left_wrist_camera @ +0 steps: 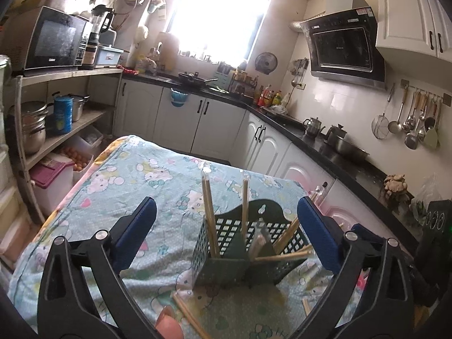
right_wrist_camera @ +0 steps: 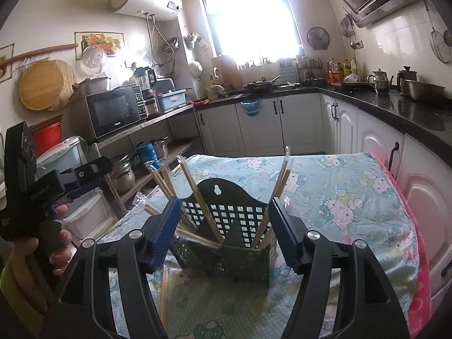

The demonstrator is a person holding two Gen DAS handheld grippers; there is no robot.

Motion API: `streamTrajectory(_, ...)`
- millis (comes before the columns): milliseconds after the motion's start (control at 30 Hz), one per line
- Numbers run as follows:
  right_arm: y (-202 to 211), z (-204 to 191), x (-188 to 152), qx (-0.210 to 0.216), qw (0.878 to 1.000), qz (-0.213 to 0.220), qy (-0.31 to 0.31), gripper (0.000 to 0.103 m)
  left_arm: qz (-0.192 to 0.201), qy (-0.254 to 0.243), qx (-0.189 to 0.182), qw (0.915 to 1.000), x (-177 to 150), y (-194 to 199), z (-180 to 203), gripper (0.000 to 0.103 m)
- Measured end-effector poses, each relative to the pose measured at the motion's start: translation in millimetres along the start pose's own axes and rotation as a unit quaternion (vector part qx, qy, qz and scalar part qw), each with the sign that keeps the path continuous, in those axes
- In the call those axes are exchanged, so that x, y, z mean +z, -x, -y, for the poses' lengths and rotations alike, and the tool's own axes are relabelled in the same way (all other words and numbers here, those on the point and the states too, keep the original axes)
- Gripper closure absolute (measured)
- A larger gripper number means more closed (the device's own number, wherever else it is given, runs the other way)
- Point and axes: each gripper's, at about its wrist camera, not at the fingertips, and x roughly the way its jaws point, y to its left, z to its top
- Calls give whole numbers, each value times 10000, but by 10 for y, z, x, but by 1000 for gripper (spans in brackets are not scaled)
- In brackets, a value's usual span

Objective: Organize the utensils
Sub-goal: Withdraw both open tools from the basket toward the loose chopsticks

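A dark green lattice utensil holder (left_wrist_camera: 243,251) stands on the cartoon-print tablecloth (left_wrist_camera: 147,180), with several wooden chopsticks (left_wrist_camera: 210,214) leaning in its compartments. It also shows in the right wrist view (right_wrist_camera: 226,226), with chopsticks (right_wrist_camera: 197,197) fanned out. My left gripper (left_wrist_camera: 226,220) is open and empty, fingers either side of the holder, just in front of it. My right gripper (right_wrist_camera: 224,217) is open and empty, fingers flanking the holder. Loose chopsticks (left_wrist_camera: 189,316) lie on the cloth in front of the holder, also seen in the right wrist view (right_wrist_camera: 163,293).
The left hand-held gripper body (right_wrist_camera: 31,197) is at the left of the right wrist view. Black countertop (left_wrist_camera: 339,152) with kettles and pots runs along the right. A shelf with a microwave (left_wrist_camera: 53,42) and pots stands left. A pink cloth (right_wrist_camera: 423,268) edges the table's right side.
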Motion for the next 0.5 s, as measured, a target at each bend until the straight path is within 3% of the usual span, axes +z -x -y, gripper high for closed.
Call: streamTrajectory(500,261,-40,-205,-8,9999,-100,23,33,-199,72,201,9996,-342,209,-91,12)
